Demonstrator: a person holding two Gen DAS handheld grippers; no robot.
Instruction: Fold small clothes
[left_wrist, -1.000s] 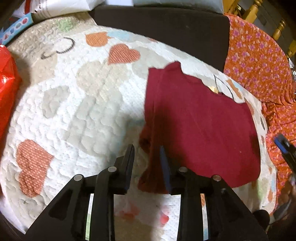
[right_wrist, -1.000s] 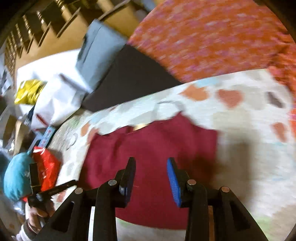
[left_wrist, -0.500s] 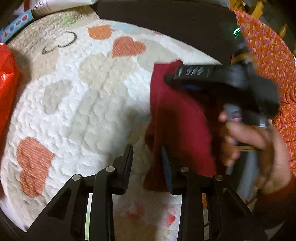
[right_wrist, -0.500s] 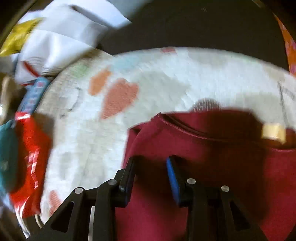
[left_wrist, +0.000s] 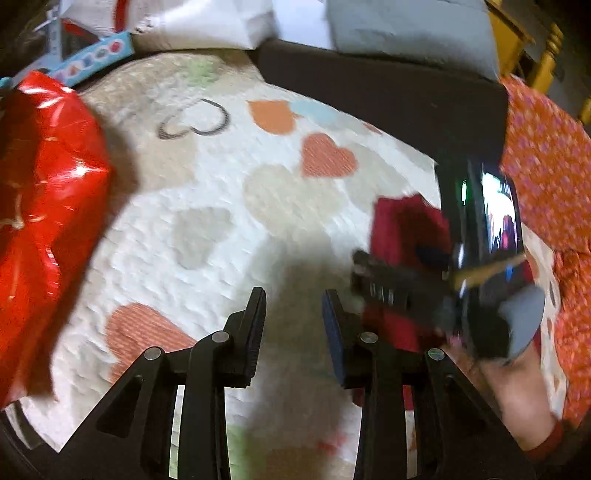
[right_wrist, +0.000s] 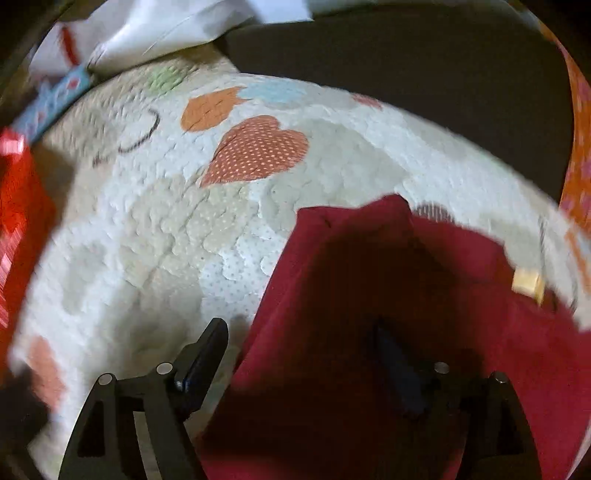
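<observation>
One dark-red garment (right_wrist: 369, 295) lies rumpled on my heart quilt (right_wrist: 221, 229); right gripper (right_wrist: 306, 350) is opening astride its edge, left gripper (left_wrist: 293, 325) narrowly parted, empty; only its camera shows my hand (left_wrist: 513, 391).

We see the right gripper (right_wrist: 306, 365) opening its jaws over the maroon garment (right_wrist: 369, 295) (its left edge between them), lying on the heart-patterned quilt (right_wrist: 166, 229).

a home, likely a bedroom: heart-patterned quilt (left_wrist: 229, 206) on a bed, orange floral bedspread (left_wrist: 546, 155), pillows (left_wrist: 406, 29).
</observation>
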